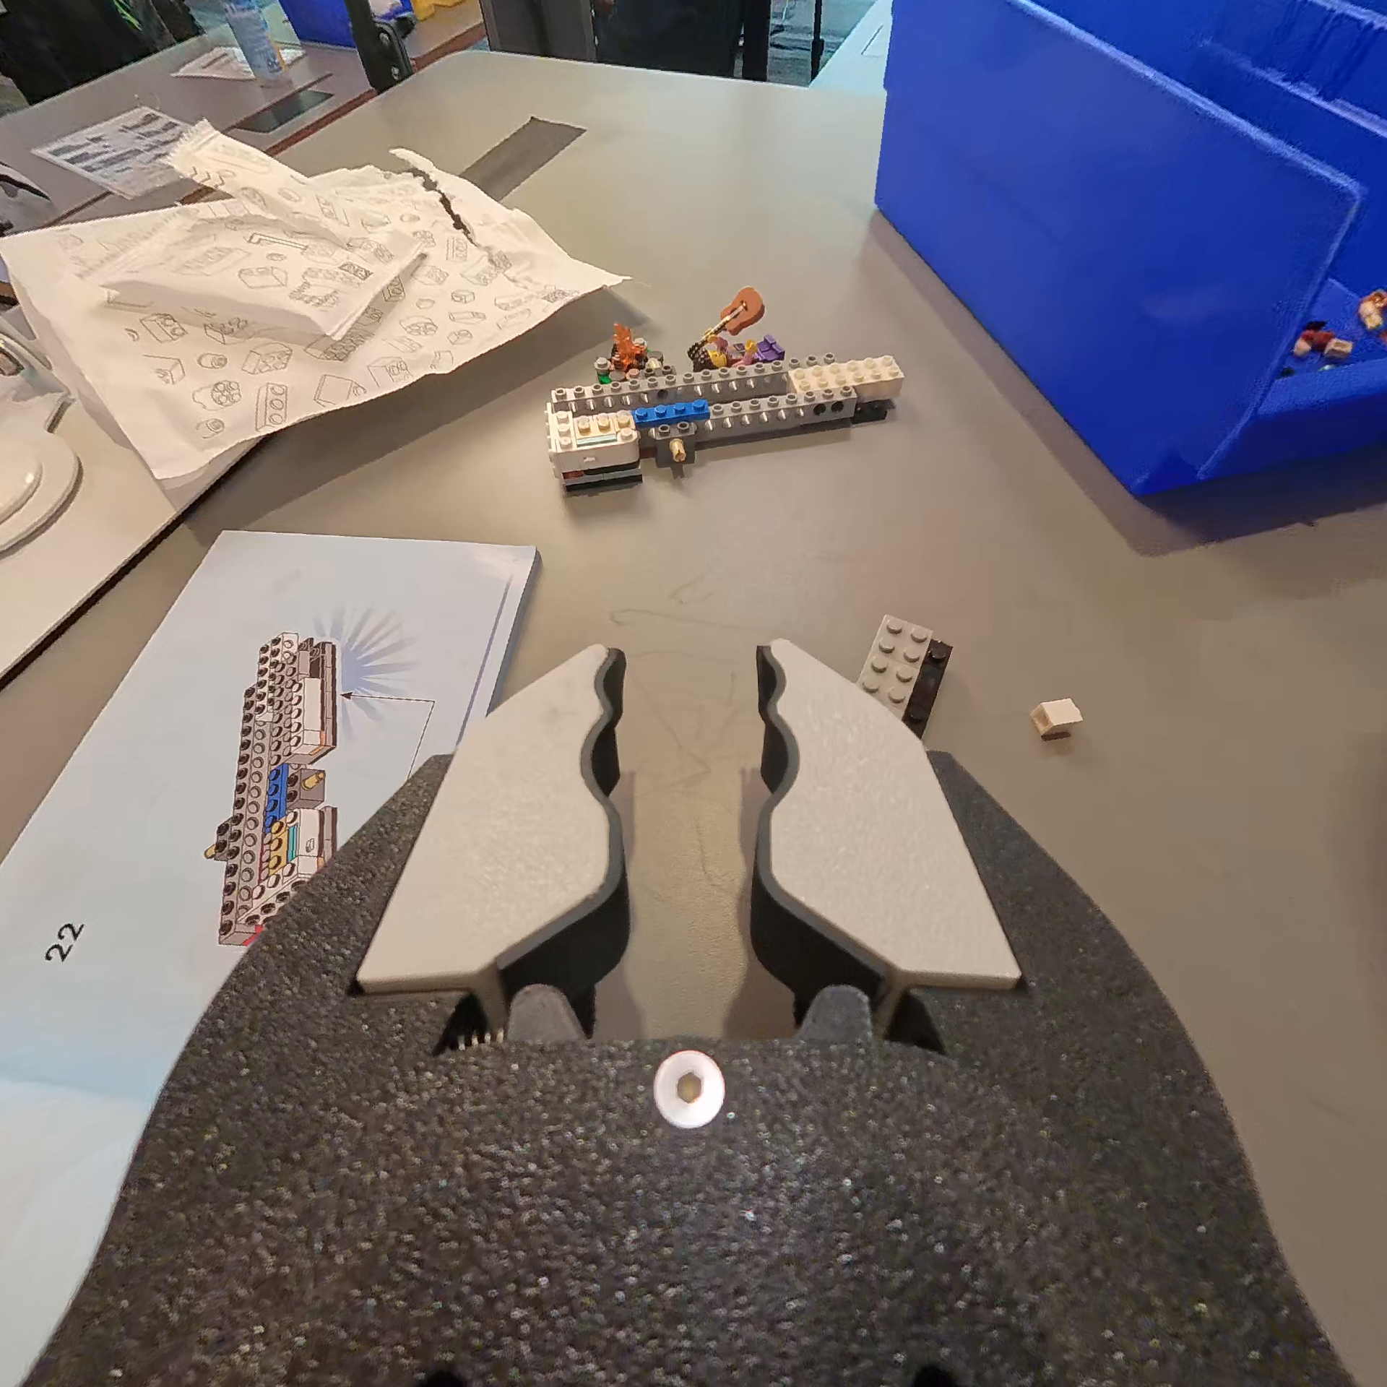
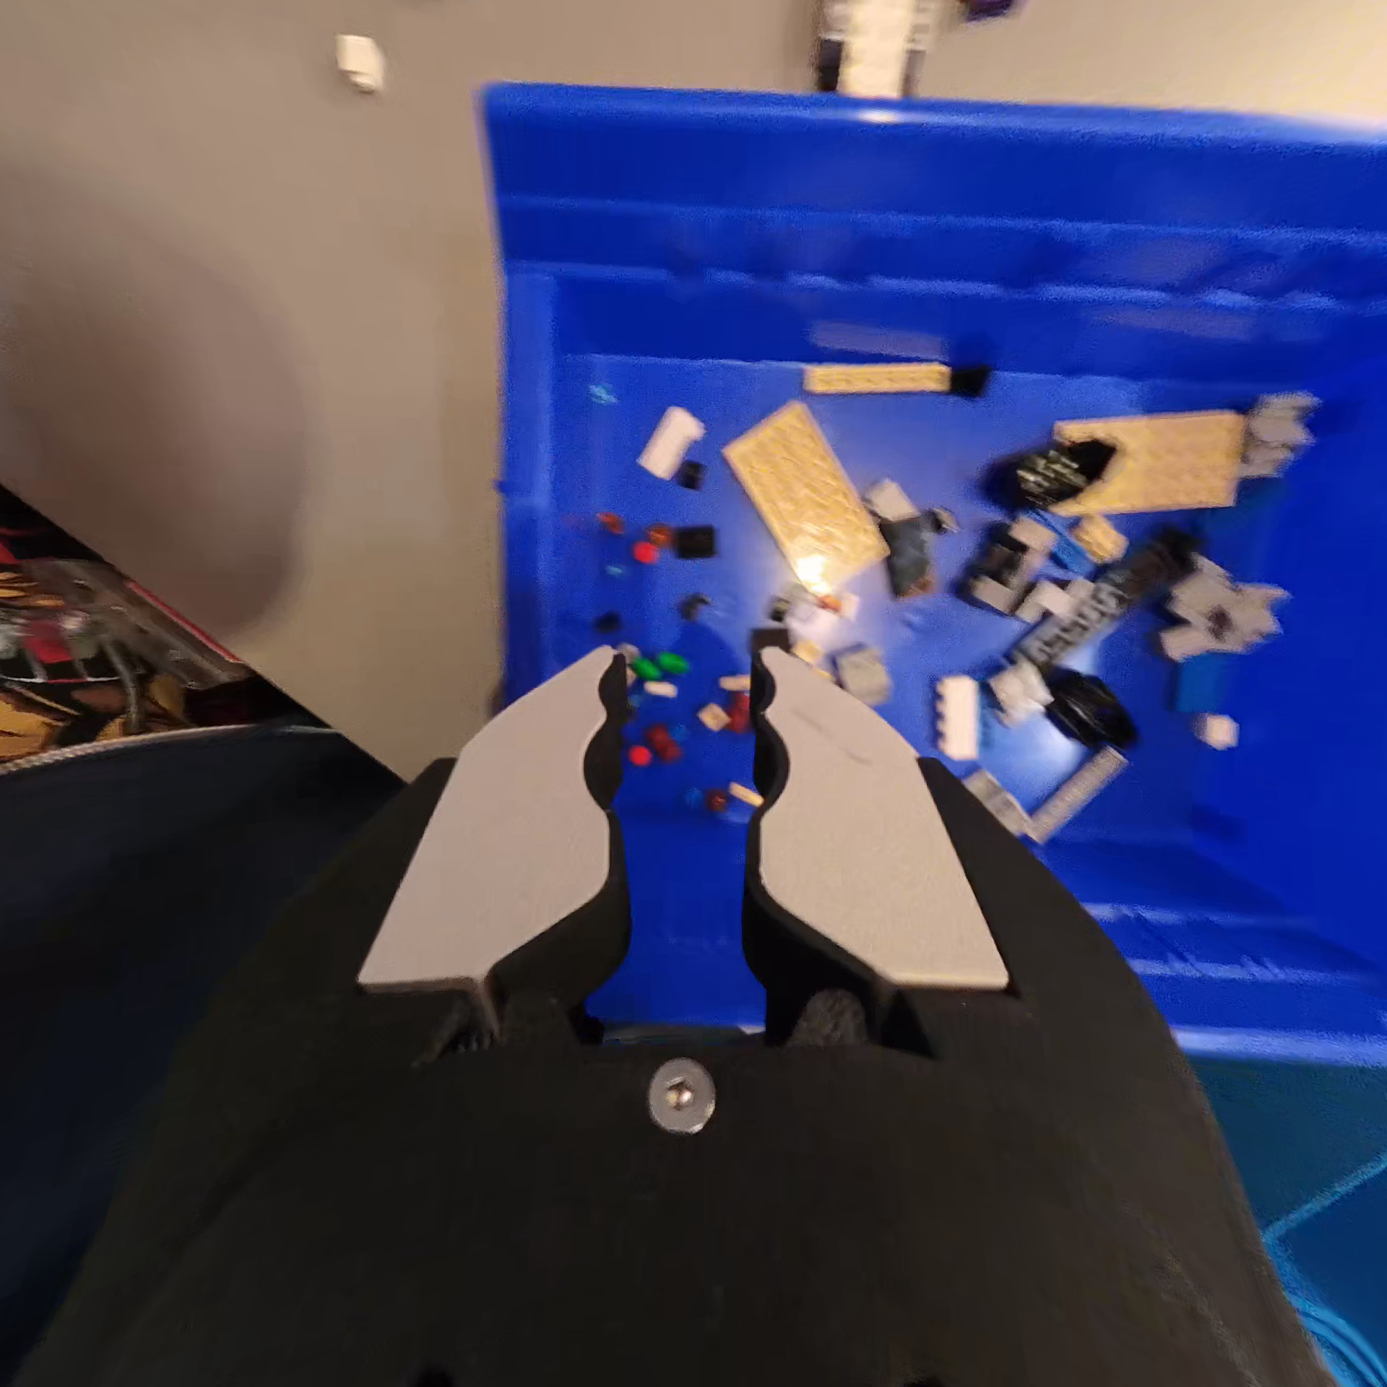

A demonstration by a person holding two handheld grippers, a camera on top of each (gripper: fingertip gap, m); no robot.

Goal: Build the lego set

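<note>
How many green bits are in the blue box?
2 green bits lie side by side on the blue box floor, just beyond the open right gripper. The picture is blurry, so others may be hidden.

A workshop-like room: grey tables point(image 1: 750, 188), a blue parts bin point(image 1: 1088, 263), an instruction booklet point(image 1: 225, 675).

Your left tool point(image 1: 690, 660) points forward and down, its two grey fingers point(image 1: 525, 810) spread apart with nothing between the black pads. Your right tool point(image 2: 687, 668) tilts down too, jaws likewise parted and bare, its view blurred.
</note>
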